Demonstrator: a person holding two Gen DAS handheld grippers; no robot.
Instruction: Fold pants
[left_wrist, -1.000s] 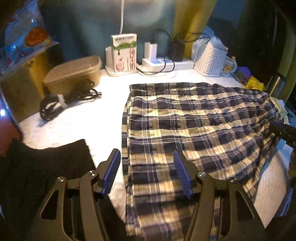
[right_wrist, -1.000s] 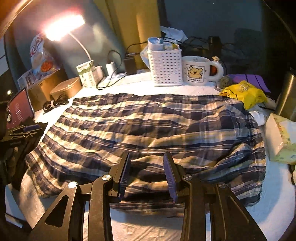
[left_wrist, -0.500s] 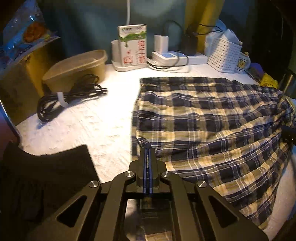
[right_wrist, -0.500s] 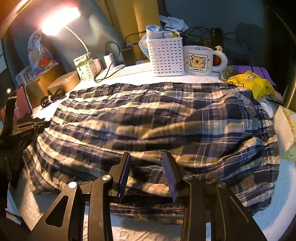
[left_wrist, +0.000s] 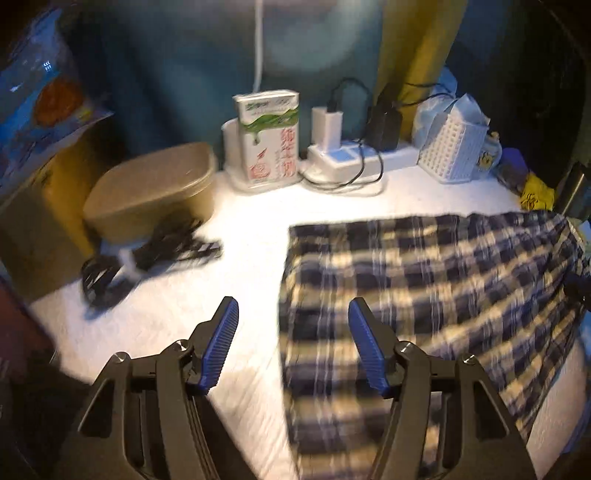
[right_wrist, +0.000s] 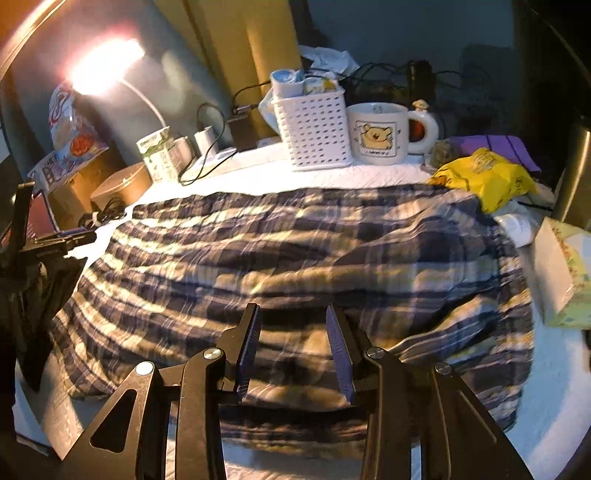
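- The left claw (left_wrist: 293, 347), pinched shut half a second ago, has just been opening; its jaws now gape empty over the left edge of the plaid pants (left_wrist: 424, 295).
- The right claw (right_wrist: 291, 349), half open, straddles a fabric ridge; grip uncertain.
- One pair of pants lies on the white surface (left_wrist: 207, 295); bare room left of it.

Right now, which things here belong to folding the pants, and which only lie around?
For the job:
plaid pants
left tool
right tool

Lying about:
white basket
bear mug
yellow bag
carton
black cable
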